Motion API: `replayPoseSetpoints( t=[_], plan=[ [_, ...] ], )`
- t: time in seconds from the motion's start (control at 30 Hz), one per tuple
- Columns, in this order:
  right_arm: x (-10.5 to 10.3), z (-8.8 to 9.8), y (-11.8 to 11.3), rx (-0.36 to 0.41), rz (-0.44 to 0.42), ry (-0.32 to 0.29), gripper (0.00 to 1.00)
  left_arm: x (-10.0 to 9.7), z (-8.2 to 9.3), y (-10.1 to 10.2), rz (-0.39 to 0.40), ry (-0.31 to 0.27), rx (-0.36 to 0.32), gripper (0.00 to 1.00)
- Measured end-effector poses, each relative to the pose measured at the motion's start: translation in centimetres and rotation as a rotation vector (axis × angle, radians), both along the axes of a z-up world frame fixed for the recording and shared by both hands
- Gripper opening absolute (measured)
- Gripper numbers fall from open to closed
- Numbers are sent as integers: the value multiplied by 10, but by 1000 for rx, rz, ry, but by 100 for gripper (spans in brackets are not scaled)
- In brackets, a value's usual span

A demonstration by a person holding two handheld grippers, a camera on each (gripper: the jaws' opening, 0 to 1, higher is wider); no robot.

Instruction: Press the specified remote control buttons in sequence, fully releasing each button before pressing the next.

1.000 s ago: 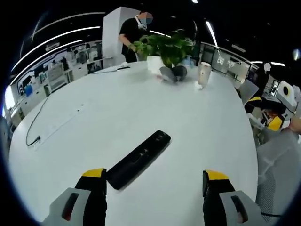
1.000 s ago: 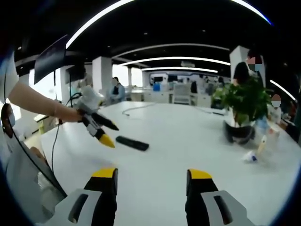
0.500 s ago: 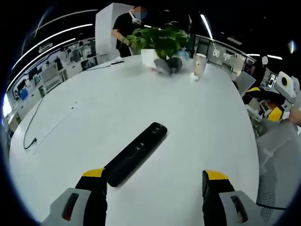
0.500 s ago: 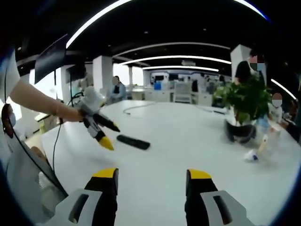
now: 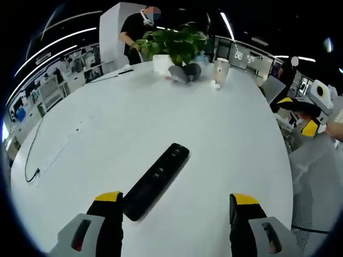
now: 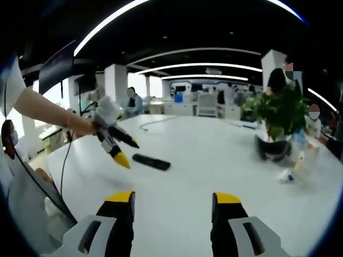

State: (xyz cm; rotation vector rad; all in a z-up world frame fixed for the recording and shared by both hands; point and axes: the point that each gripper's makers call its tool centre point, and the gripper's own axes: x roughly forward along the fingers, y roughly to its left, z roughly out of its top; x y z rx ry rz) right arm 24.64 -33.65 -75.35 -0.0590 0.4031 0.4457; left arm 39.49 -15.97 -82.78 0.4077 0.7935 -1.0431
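A long black remote control [image 5: 155, 181] lies flat on the white table [image 5: 134, 123], slanting from near my left gripper's left jaw up to the right. My left gripper [image 5: 177, 210] hovers just short of its near end, open and empty. In the right gripper view the same remote [image 6: 151, 161] lies far off on the table, with the left gripper [image 6: 124, 152] held by a person's hand above its left end. My right gripper [image 6: 172, 206] is open, empty, well back from the remote. It also appears at the right edge of the left gripper view as the right gripper [image 5: 301, 116].
A potted plant [image 5: 174, 45] in a white pot, a dark object [image 5: 185, 72] and a pale cup [image 5: 220, 70] stand at the far side of the table. A thin cable [image 5: 51, 155] runs along the left side. A person stands behind the plant; chairs sit at the right.
The left gripper view has shifted slightly, so the remote sits a little lower and nearer the jaws. In the right gripper view the left gripper has edged right. Both grippers stay open.
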Motion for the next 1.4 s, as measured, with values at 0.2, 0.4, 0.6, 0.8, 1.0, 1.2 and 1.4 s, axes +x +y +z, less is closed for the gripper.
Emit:
replayPoseSetpoints(
  t=[0.2,0.4,0.6,0.8,1.0,1.2,1.4],
  plan=[
    [0,-1,-1,9,-8,9,55,-3,-3,-3,-73,-14,56,84],
    [0,-3,0,1,-2,17,55,2,-8,-1,-93,-10,87,83],
    [0,-4,0,0,2,23,55,3,-19,7,-121,-14,156,83],
    [-1,-5,1,-1,5,28,55,2,-24,9,-151,-9,188,82],
    [-1,-6,1,-2,6,32,55,5,-27,12,-172,-8,224,82],
    [0,-6,0,-2,5,34,55,7,-32,14,-206,-7,263,81],
    [0,-7,0,0,3,38,55,8,-35,17,-245,4,296,81]
  ],
)
